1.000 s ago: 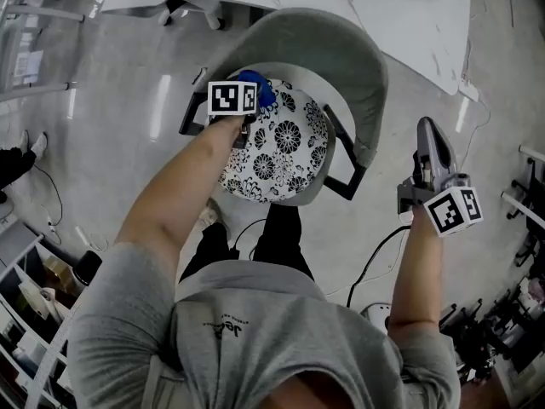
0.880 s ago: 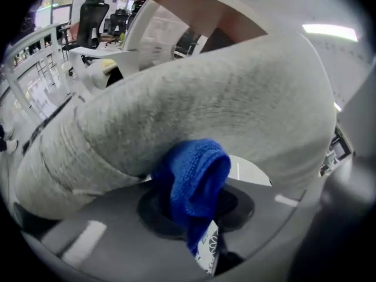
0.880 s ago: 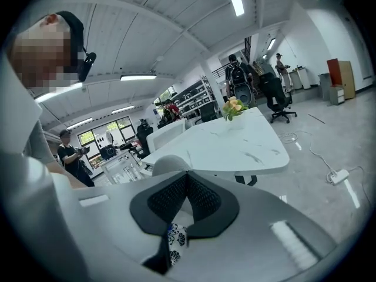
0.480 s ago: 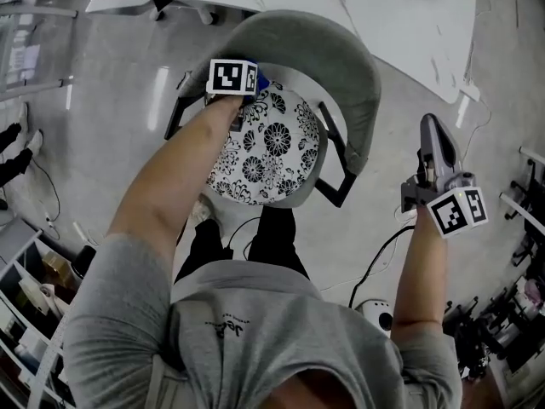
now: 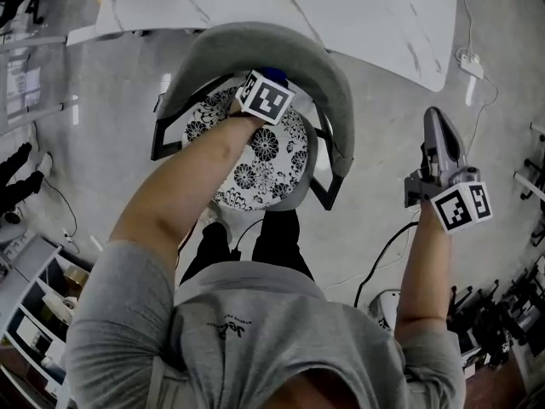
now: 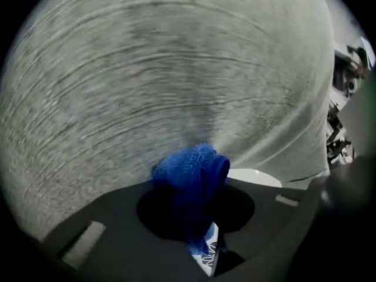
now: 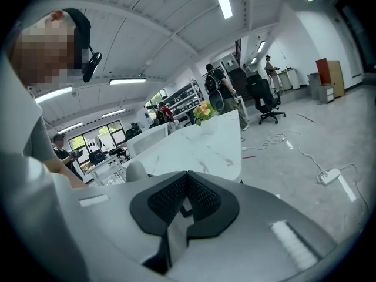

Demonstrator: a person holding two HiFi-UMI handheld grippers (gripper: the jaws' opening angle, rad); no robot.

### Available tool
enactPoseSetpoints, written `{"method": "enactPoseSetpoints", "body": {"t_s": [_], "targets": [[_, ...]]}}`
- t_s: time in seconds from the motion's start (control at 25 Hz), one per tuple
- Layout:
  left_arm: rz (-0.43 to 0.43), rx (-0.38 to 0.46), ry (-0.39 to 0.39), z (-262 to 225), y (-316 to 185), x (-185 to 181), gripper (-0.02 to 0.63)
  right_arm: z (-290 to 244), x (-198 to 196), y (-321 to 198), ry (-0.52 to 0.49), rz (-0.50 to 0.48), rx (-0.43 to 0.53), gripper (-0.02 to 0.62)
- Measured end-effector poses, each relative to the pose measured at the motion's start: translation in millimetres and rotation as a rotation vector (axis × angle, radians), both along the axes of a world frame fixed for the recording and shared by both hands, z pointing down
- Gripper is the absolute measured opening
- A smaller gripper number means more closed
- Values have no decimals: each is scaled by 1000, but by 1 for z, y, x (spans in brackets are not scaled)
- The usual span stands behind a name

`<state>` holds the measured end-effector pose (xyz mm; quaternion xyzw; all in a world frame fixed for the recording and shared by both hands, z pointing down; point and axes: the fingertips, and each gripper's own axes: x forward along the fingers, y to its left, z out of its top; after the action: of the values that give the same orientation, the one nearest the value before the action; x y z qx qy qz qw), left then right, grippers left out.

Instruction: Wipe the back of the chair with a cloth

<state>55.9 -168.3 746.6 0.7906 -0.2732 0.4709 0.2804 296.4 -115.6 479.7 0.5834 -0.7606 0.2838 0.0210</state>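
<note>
The chair has a curved grey fabric back (image 5: 334,75) and a black-and-white floral cushion (image 5: 255,156) on its seat. My left gripper (image 5: 272,82) reaches over the cushion to the inner face of the back, near its middle. It is shut on a blue cloth (image 6: 191,168), and the cloth's bunched end presses against the grey chair back (image 6: 176,69), which fills the left gripper view. My right gripper (image 5: 435,124) hangs off to the right of the chair, over the floor, shut with nothing between its jaws (image 7: 186,184).
A white marble table (image 5: 281,2) stands just behind the chair. A power strip (image 5: 473,65) and a black cable (image 5: 383,254) lie on the floor at right. Shelving (image 5: 34,313) stands at lower left. People stand far off in the right gripper view.
My left gripper has slid to the right along the inside of the chair back with the blue cloth. The right gripper has stayed in about the same place.
</note>
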Motion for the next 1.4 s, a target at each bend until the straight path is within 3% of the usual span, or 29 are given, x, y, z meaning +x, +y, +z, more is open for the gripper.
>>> {"method": "enactPoseSetpoints", "body": {"t_s": [0.32, 0.6, 0.76, 0.88, 1.04, 1.24, 1.4], "targets": [[289, 24, 15, -3, 47, 60, 123, 2, 14, -2, 21, 10, 16, 3], [599, 48, 78, -11, 112, 104, 123, -2, 12, 5, 28, 18, 21, 3], [684, 22, 145, -17, 140, 115, 123, -7, 2, 11, 33, 14, 28, 3], [585, -29, 221, -24, 139, 107, 124, -13, -10, 18, 43, 10, 31, 3], [234, -113, 304, -23, 114, 51, 124, -21, -27, 29, 55, 7, 37, 3], [-215, -185, 238, 11, 94, -84, 124, -29, -58, 38, 47, 5, 40, 3], [-445, -179, 195, 30, 75, -168, 124, -35, -90, 36, 42, -19, 44, 3]]}}
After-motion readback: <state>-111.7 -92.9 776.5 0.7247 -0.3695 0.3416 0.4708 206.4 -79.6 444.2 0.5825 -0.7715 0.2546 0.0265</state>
